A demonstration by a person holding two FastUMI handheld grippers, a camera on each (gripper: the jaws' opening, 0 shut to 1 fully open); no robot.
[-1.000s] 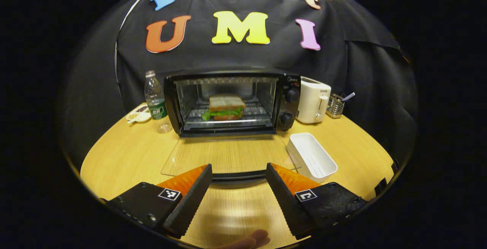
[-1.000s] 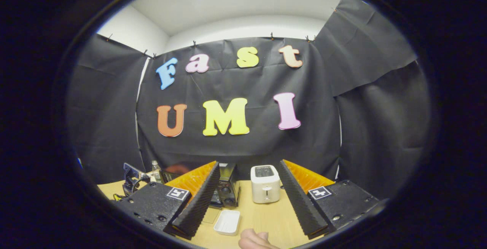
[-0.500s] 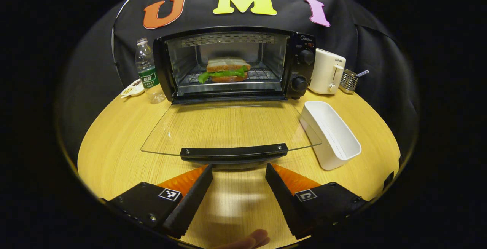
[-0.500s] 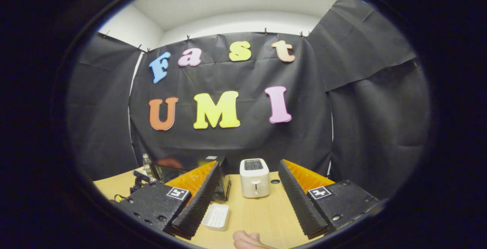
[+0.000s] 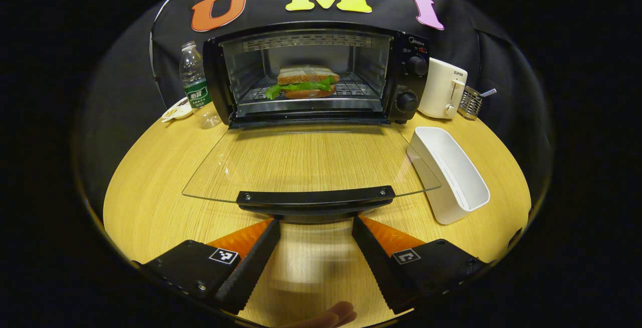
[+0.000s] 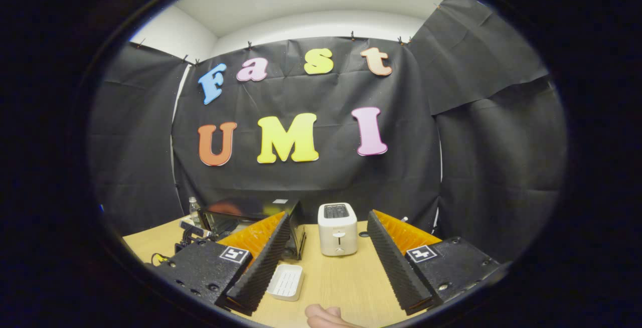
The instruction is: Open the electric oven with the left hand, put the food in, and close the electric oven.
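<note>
The black electric oven (image 5: 409,82) stands open at the back of the table. Its glass door (image 5: 306,160) lies flat toward me, with the dark handle (image 5: 315,197) along the near edge. A sandwich (image 5: 303,82) with green lettuce rests on the rack inside. My left gripper (image 5: 315,221) is open and holds nothing; its fingertips sit just short of the handle. My right gripper (image 6: 328,215) hangs open and empty high above the table, off to the oven's (image 6: 251,215) right.
A white rectangular tray (image 5: 449,175) lies right of the door on the wooden table (image 5: 150,177). A white toaster (image 5: 444,95) and a metal utensil holder (image 5: 471,103) stand right of the oven. A water bottle (image 5: 195,87) and a small dish (image 5: 176,111) stand to its left.
My left gripper has moved closer to the oven, so the door handle now shows whole just beyond its fingertips. The door stays flat. The right gripper has barely shifted.
</note>
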